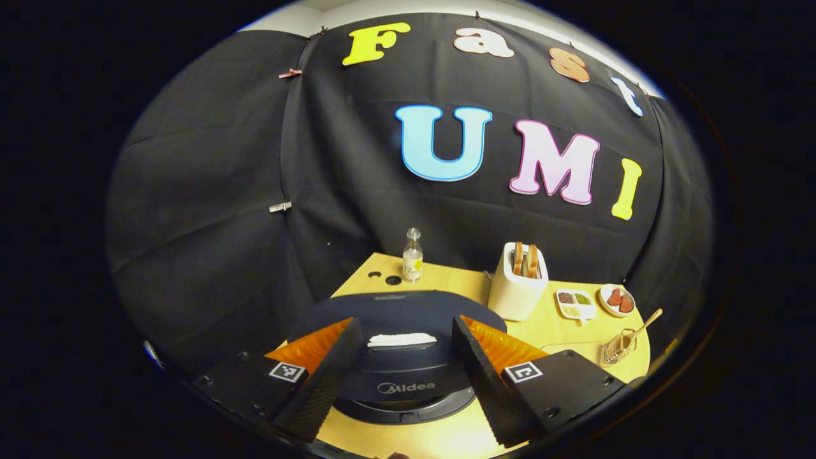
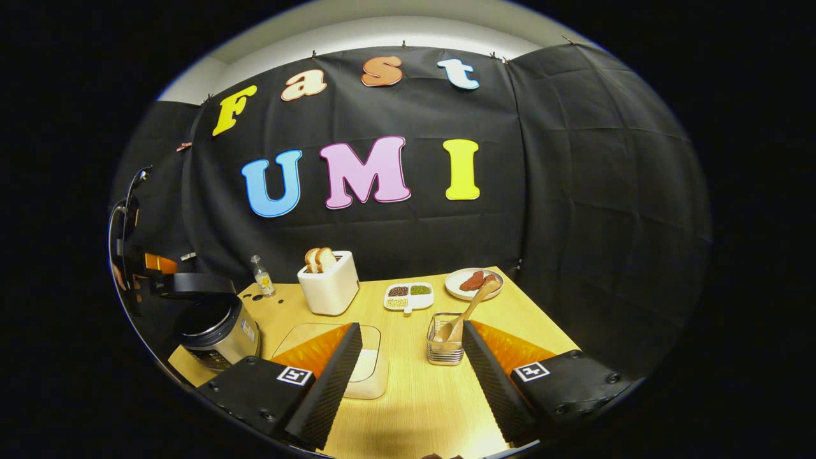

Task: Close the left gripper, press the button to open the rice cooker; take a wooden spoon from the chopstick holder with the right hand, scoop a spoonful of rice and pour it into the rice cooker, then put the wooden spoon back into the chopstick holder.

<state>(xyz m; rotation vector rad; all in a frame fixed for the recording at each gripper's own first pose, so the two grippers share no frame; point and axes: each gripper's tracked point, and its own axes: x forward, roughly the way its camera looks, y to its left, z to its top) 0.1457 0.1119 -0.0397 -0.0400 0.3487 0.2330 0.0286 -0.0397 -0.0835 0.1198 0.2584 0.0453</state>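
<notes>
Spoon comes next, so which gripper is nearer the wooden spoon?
Right. The right gripper is open just in front of the holder with the spoon; the left gripper is over the rice cooker, across the table.

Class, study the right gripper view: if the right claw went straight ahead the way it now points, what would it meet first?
Probably the chopstick holder with the wooden spoon, lying just ahead toward the claw's right finger; depth is unclear, so it could pass beside it.

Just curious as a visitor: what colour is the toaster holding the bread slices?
White; the toaster shows best in the right gripper view.
</notes>
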